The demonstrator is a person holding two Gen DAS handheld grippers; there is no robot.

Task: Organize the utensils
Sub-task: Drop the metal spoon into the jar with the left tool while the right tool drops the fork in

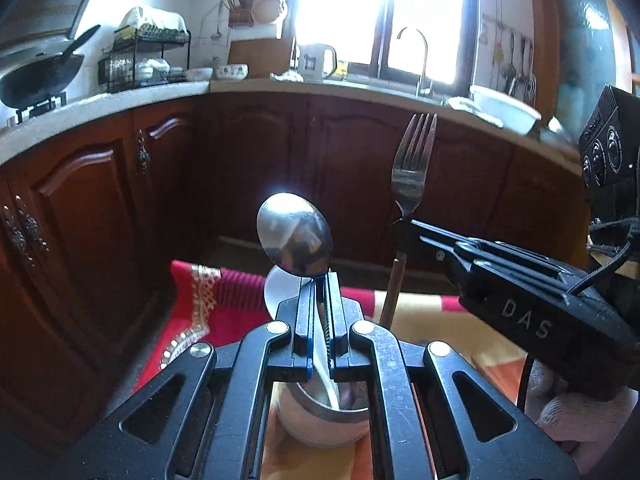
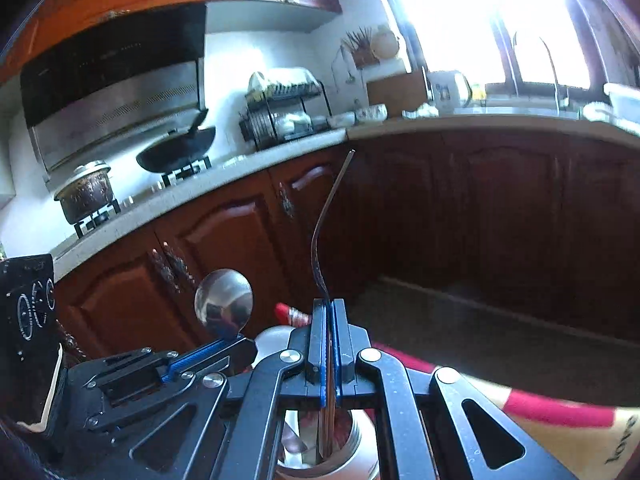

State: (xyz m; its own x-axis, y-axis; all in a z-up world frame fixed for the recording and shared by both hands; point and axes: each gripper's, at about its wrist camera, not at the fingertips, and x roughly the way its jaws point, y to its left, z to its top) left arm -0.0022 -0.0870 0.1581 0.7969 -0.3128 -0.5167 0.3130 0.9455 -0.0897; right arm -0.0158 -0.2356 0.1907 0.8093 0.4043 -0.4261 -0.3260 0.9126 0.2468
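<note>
My left gripper (image 1: 320, 280) is shut on a steel spoon (image 1: 295, 234), bowl up, its white handle reaching down into a round metal holder (image 1: 320, 416) below the jaws. My right gripper (image 2: 329, 308) is shut on a fork (image 2: 326, 224), seen edge-on, tines up; its brown handle goes down into the same holder (image 2: 352, 444). In the left wrist view the fork (image 1: 412, 168) stands upright to the right of the spoon, held by the right gripper (image 1: 404, 224). In the right wrist view the spoon (image 2: 224, 304) and left gripper (image 2: 240, 344) are at the left.
The holder stands on a table with a red and yellow cloth (image 1: 224, 300). Dark wooden cabinets (image 1: 248, 160) and a white counter (image 1: 280, 86) run behind, with a wok (image 2: 176, 152), pot (image 2: 86, 192), dish rack (image 1: 144, 60), tap (image 1: 420, 60) and a white bowl (image 1: 504, 108).
</note>
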